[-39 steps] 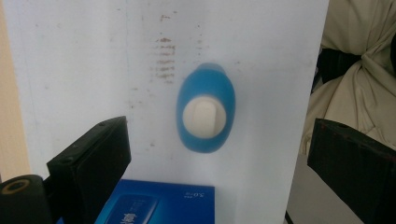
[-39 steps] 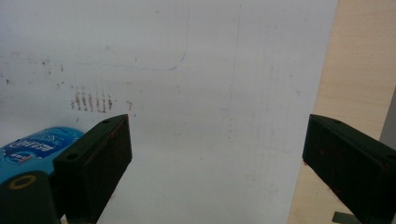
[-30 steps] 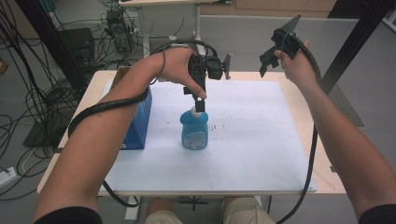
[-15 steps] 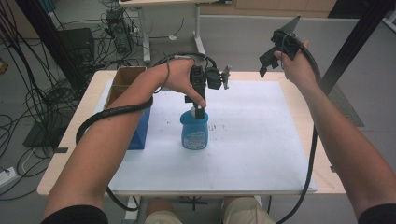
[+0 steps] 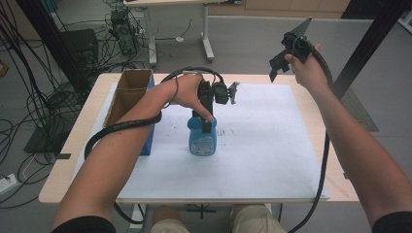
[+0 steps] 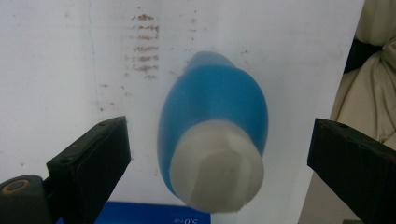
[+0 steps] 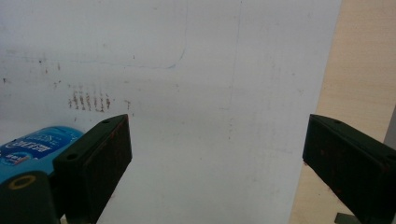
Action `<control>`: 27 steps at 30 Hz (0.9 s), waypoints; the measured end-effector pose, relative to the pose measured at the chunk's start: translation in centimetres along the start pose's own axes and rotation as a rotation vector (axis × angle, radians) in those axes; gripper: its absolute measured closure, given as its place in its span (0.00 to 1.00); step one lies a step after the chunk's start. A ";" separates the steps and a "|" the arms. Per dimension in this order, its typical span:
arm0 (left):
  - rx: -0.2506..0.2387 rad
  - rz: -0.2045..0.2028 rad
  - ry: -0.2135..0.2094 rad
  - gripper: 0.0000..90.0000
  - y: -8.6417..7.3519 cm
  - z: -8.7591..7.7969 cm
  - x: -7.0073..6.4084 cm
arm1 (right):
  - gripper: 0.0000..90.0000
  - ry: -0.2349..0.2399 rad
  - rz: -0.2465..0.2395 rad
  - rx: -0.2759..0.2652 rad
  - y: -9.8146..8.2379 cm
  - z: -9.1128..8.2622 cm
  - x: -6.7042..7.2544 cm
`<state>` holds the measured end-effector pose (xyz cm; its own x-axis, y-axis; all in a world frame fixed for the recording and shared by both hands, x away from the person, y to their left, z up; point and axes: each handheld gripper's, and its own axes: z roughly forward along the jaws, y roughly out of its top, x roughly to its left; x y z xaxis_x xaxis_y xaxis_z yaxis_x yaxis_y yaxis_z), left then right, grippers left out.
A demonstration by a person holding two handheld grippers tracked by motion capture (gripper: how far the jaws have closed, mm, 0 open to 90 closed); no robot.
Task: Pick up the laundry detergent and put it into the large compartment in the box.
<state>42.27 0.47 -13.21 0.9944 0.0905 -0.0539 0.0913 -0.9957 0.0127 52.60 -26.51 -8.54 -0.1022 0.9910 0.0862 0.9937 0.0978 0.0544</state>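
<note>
One blue bottle stands upright mid-sheet on the white mat, just right of the cardboard box; it looks like smooth, fairly stiff plastic, probably liquid-heavy low down and slippery on its curved sides. Above it the left gripper hangs with jaws wide, straddling the white cap untouched, so the ridged cap or neck seems the surest hold. Off to the far right the right gripper is raised, jaws wide and empty.

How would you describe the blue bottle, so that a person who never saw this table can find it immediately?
Start at the white sheet that covers the wooden table. Near its middle, just right of the open cardboard box, the blue bottle stands upright under the left tongs. Its white cap and printed label set it apart.
</note>
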 end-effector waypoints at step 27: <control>-0.008 -0.004 0.024 0.07 -0.3 2.7 -0.7 | 0.09 0.012 0.000 0.007 0.1 0.5 -0.2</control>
<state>41.44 0.70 -15.84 0.9950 0.0950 -0.0297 0.0957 -0.9952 0.0209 52.70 -26.64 -9.06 -0.1028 0.9899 0.0977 0.9940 0.0985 0.0475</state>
